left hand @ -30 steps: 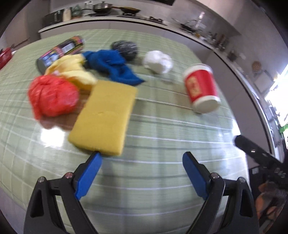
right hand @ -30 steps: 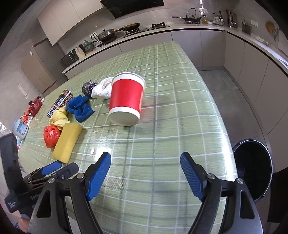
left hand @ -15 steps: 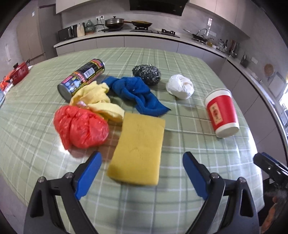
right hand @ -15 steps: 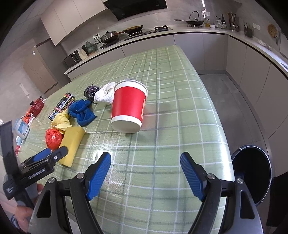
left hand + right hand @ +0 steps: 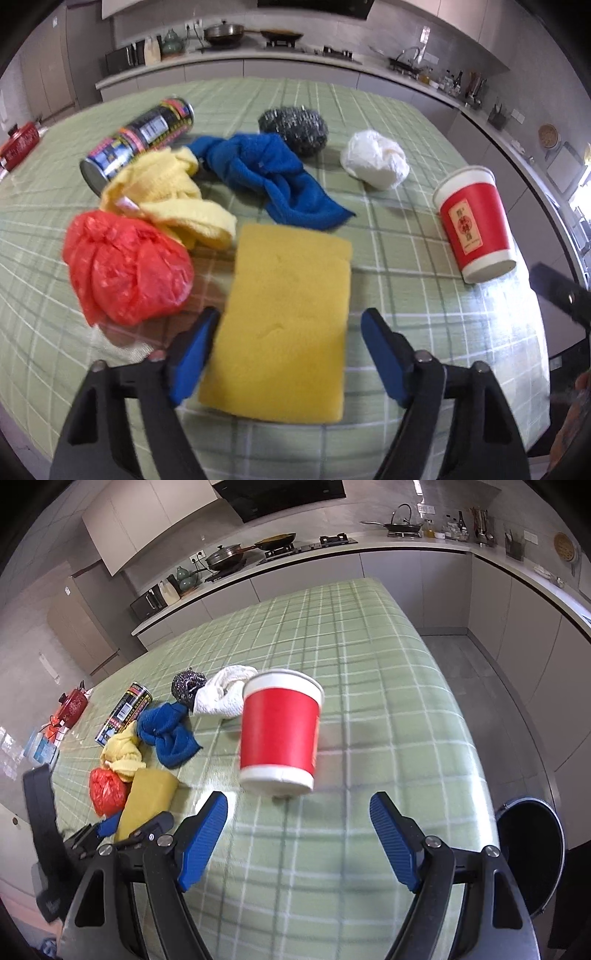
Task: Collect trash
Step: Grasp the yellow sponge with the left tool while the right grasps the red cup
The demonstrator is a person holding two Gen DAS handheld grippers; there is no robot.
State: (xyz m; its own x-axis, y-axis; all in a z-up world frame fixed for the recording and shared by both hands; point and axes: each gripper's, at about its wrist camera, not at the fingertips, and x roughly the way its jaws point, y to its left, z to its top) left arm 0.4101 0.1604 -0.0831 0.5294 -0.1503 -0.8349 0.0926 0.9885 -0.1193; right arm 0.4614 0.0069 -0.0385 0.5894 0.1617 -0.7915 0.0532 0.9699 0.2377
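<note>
My left gripper (image 5: 291, 360) is open, its blue jaws on either side of the near end of a yellow sponge (image 5: 288, 317) that lies flat on the green checked table (image 5: 406, 295). A red plastic bag (image 5: 125, 269) sits just left of it. My right gripper (image 5: 299, 840) is open and empty, just short of an upside-down red paper cup (image 5: 279, 734). The cup also shows in the left wrist view (image 5: 474, 229). A black trash bin (image 5: 530, 849) stands on the floor at the right, beside the table.
Behind the sponge lie a yellow cloth (image 5: 173, 192), a blue cloth (image 5: 266, 173), a spray can (image 5: 140, 140), a steel scourer (image 5: 295, 125) and a crumpled white tissue (image 5: 375, 162). A red pot (image 5: 74, 707) stands at the far left. Kitchen counters ring the room.
My left gripper has moved forward and down until its jaws straddle the sponge. My right gripper has moved closer to the red cup. Both stay open.
</note>
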